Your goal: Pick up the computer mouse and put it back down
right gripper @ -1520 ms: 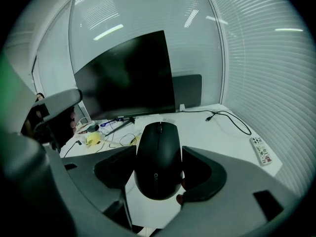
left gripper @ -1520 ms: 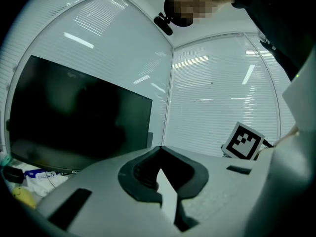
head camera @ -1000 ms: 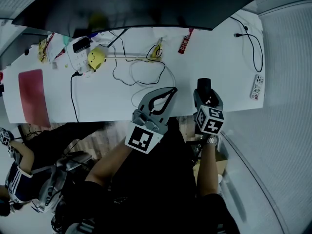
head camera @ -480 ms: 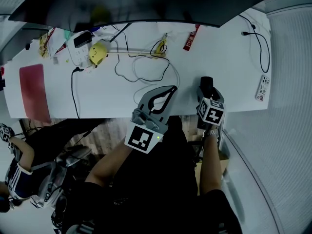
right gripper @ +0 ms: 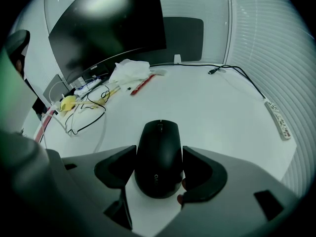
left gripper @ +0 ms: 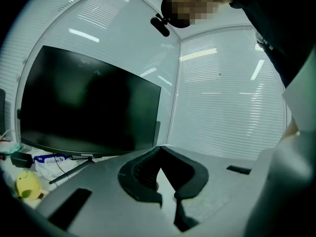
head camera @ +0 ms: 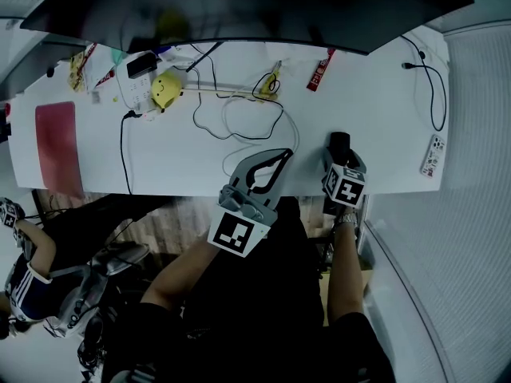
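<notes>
1. Computer mouse (right gripper: 159, 144): black. It lies well in front of the monitor (head camera: 239, 6), toward the monitor's right end, by the near edge of the white tabletop (head camera: 375, 118). Whether it rests on the tabletop or is just clear of it cannot be told.
2. Right gripper (right gripper: 158, 156): grey body with black fingers (right gripper: 197, 169). The fingers are closed against both sides of the mouse, one on each flank. It points toward the monitor.
3. Left gripper (left gripper: 159, 151): held in front of the monitor's middle, over the tabletop's near edge, with its nose tilted up at the screen. The finger tips meet, and the hollow behind them holds nothing.
4. Yellow toy (head camera: 165, 90): round, just in front of the monitor's left part.
5. Loose cables (head camera: 239, 114): black and white loops in front of the monitor's centre.
6. Red packet (head camera: 322, 69): narrow, just in front of the monitor's right part.
7. Red mat (head camera: 54, 142): rectangular, well left of the monitor.
8. Power strip (head camera: 432, 155): white, well right of the monitor, with a black cable (head camera: 435, 86) lying between the two.
</notes>
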